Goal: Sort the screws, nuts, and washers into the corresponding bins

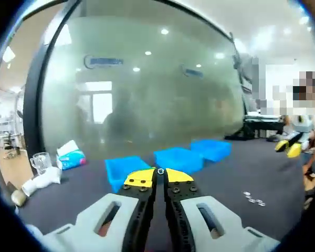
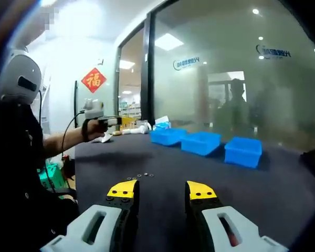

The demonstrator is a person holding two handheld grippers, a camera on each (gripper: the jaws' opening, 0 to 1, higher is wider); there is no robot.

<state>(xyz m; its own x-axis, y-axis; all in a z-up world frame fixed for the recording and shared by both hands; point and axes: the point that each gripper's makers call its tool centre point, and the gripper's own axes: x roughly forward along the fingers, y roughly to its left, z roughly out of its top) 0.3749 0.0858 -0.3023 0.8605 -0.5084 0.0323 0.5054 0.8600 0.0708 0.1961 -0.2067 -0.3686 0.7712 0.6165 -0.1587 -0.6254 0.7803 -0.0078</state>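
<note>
Three blue bins (image 1: 127,169) (image 1: 179,157) (image 1: 212,148) stand in a row on the dark table, just past my left gripper (image 1: 160,172). Its yellow-tipped jaws are shut, pinching a tiny round metal piece at the tips; I cannot tell whether it is a nut or a washer. A few loose metal parts (image 1: 253,198) lie to the right. In the right gripper view the same parts (image 2: 139,176) lie ahead of my right gripper (image 2: 161,191), which is open and holds nothing. The bins (image 2: 168,136) (image 2: 201,142) (image 2: 243,151) sit farther back, and the left gripper (image 2: 109,122) hovers at far left.
A frosted glass wall (image 1: 147,89) rises behind the bins. A tissue pack (image 1: 71,157), a clear cup (image 1: 40,161) and a white cloth (image 1: 42,181) lie at the table's left end. A person's arm (image 2: 58,142) reaches in over the table edge.
</note>
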